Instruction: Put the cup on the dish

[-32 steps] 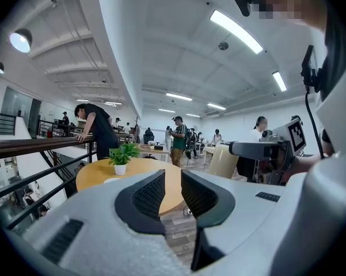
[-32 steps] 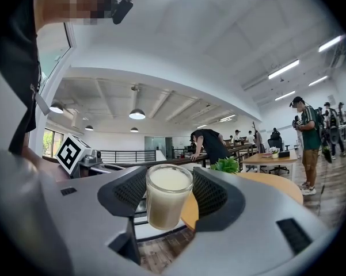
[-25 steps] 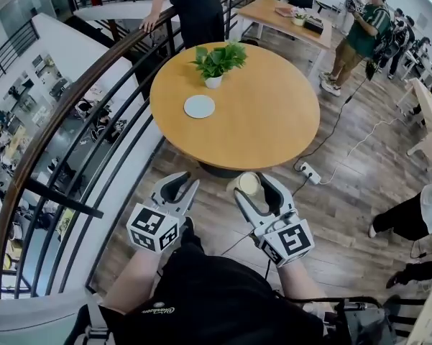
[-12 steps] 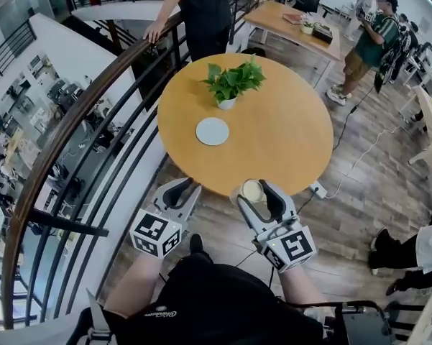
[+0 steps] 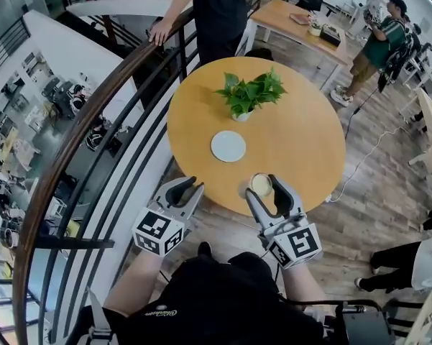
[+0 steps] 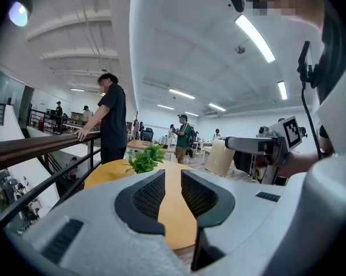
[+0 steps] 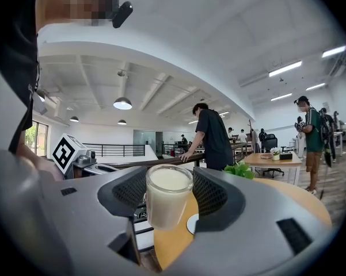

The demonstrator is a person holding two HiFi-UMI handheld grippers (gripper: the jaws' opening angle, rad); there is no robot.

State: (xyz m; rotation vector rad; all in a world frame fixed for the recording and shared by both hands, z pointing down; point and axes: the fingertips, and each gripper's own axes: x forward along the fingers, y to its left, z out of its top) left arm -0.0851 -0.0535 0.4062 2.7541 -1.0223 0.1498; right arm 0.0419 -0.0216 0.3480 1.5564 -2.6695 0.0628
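The right gripper (image 5: 265, 187) is clamped on the glass cup (image 5: 261, 184), its pads pressing the cup's sides below the rim. The cup stands upright, filled almost to the brim with something pale; I cannot tell whether it is liquid or solid. It hangs above the near edge of the round wooden table (image 5: 305, 131), short of the white dish (image 5: 228, 146) and apart from it.

The left gripper (image 5: 185, 188) has its jaws a little apart with nothing between them. It sits just off the table edge and out of the path.

Likely hazards:
- The cup's wall is smooth, so a slack grip here could drop it on the table edge or the floor.
- If the fill is liquid, tilting the cup on the way forward would probably spill it.
- The dish is shallow and lies loose, so a landing on its rim could tip the cup or push the dish away.

The tabletop between cup and dish is bare. The potted plant (image 5: 248, 93) stands just beyond the dish, and its leaves would be brushed only if the cup overshot. The railing (image 5: 93, 117) and a person leaning on it (image 5: 214, 9) are well apart.
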